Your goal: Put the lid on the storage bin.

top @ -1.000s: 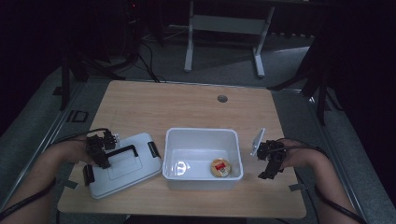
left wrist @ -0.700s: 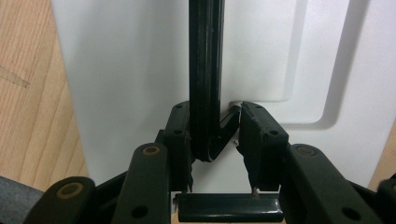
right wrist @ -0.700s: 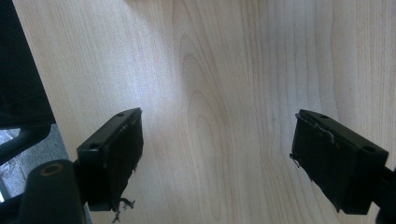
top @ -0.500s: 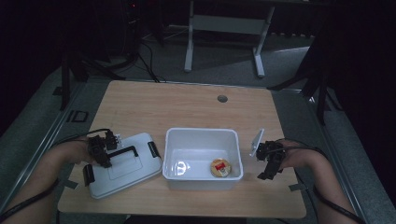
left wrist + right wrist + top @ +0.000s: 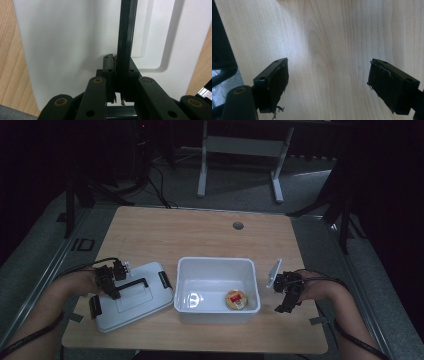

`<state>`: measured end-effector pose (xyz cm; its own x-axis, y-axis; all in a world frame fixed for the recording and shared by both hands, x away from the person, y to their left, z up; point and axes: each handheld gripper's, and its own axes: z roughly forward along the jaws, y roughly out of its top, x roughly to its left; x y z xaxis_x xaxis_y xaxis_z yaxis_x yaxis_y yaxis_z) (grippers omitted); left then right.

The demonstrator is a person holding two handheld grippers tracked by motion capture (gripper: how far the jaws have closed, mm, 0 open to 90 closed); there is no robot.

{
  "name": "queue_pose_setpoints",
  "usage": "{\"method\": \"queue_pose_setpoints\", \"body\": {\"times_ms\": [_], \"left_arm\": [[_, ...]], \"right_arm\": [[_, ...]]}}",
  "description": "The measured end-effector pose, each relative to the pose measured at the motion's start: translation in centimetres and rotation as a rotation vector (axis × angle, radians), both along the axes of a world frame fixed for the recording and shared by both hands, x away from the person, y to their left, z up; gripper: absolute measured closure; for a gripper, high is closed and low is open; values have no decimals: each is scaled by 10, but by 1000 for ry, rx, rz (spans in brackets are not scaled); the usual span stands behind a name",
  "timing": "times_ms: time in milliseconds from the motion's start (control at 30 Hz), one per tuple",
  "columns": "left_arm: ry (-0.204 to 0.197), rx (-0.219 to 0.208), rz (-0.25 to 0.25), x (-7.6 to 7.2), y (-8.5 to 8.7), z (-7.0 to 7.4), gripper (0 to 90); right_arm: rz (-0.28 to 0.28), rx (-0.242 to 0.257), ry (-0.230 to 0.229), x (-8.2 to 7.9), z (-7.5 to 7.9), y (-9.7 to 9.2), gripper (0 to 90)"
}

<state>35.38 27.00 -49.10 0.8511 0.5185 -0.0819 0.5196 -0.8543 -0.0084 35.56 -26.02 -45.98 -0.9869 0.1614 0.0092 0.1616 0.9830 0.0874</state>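
Left gripper view puts us right over the white lid (image 5: 75, 50), and our left gripper (image 5: 119, 75) has its two black jaws clamped on the lid's dark handle bar (image 5: 124, 37), which runs straight up and away from the fingertips. The jaws have just been closing, and now they pinch the bar with the pads tight on both sides, so that's a proper grip. White plastic spreads out to either side of the fingers, and a raised panel of the lid sits just past the tips on one side.

From the high view, the lid (image 5: 134, 295) lies flat on the wooden table (image 5: 200, 235), just beside the white bin (image 5: 216, 270), with our left gripper (image 5: 107, 282) down on the near end of the handle (image 5: 131, 284). A black latch (image 5: 164, 280) sits on the lid's edge toward the bin, another latch (image 5: 94, 306) at the opposite end, near our forearm. Inside the bin there's a small round yellow thing with a red patch (image 5: 236, 299), well away from both sets of fingers.

Our right gripper (image 5: 287, 292) hangs over bare table on the bin's far side. In the right gripper view its jaws (image 5: 328, 85) stand wide apart with only wood grain between them, nothing held.
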Motion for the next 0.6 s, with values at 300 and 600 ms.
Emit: {"method": "queue_pose_setpoints", "body": {"times_ms": [300, 600], "left_arm": [[-3, -16, -33, -1, 1, 12, 834], [-13, -57, -51, -7, 6, 36, 834]], "right_arm": [[-5, 8, -5, 0, 3, -4, 164], [-20, 12, 10, -1, -2, -5, 164]]}}
